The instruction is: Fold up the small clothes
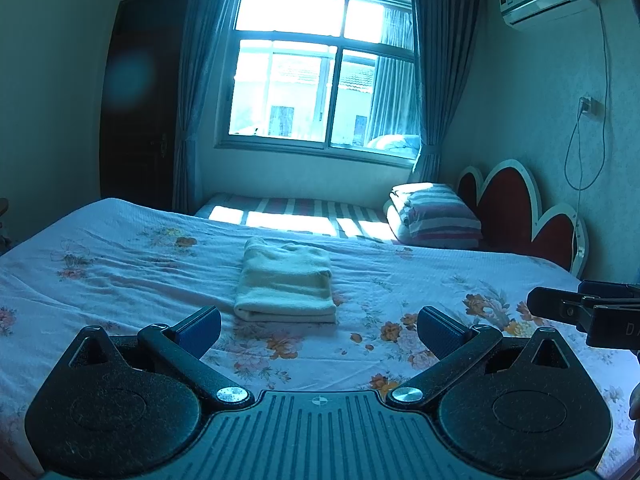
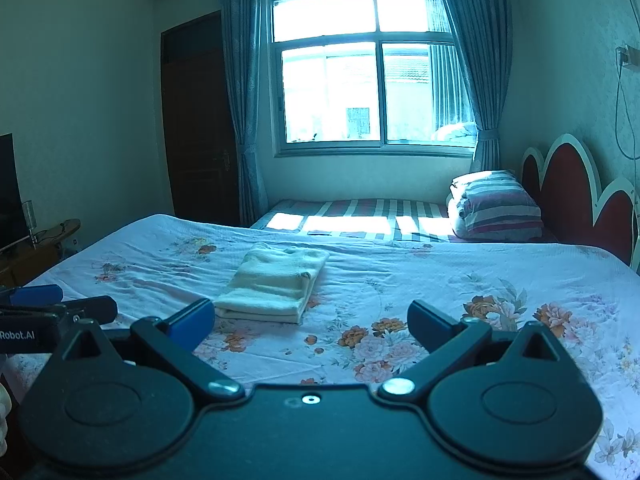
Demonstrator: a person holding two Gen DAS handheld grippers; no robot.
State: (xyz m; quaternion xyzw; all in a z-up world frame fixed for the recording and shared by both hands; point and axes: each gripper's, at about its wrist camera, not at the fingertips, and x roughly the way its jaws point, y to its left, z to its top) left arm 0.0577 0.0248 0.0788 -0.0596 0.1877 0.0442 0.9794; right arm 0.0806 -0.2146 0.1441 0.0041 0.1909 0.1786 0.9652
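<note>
A cream-white folded garment (image 1: 286,282) lies as a neat rectangular stack on the flowered bedsheet (image 1: 120,264); it also shows in the right wrist view (image 2: 274,282). My left gripper (image 1: 319,330) is open and empty, held above the sheet just short of the garment. My right gripper (image 2: 311,322) is open and empty, to the right of the garment and short of it. The right gripper shows from the side at the right edge of the left wrist view (image 1: 560,308). The left gripper shows at the left edge of the right wrist view (image 2: 60,308).
A folded striped quilt (image 1: 436,216) lies by the red headboard (image 1: 516,208) on a second striped bed (image 1: 288,208) under the window. A dark door (image 2: 196,120) is at the left. A TV (image 2: 8,188) on a stand is far left.
</note>
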